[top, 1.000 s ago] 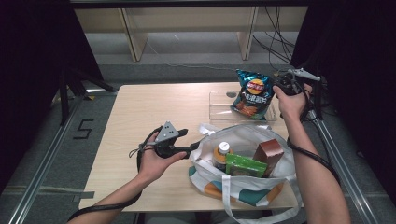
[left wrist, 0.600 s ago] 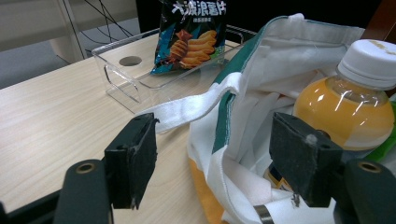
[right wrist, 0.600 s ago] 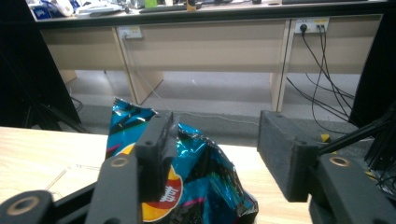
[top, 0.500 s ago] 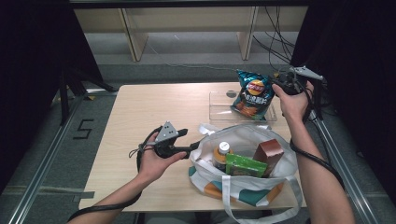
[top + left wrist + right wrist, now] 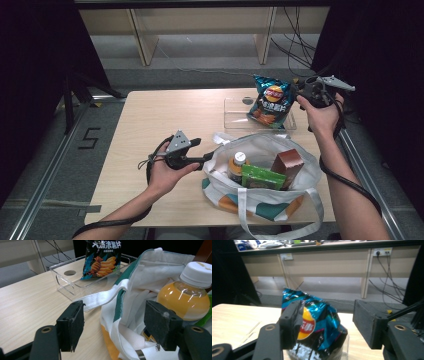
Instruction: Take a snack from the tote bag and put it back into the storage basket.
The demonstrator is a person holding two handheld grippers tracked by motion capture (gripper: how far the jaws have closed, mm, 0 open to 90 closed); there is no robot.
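My left claw (image 5: 206, 159) sits wide open at the tote bag's (image 5: 295, 165) near-left rim, gripping nothing. Far right, my right claw (image 5: 296, 91) has just been opening and stands wide beside the chip bag (image 5: 271, 100), which stands upright in the clear tray (image 5: 235, 112), just left of the claw.

You see a blue chip bag (image 5: 271, 101) upper right, a white tote (image 5: 265, 200) with teal and orange patches below
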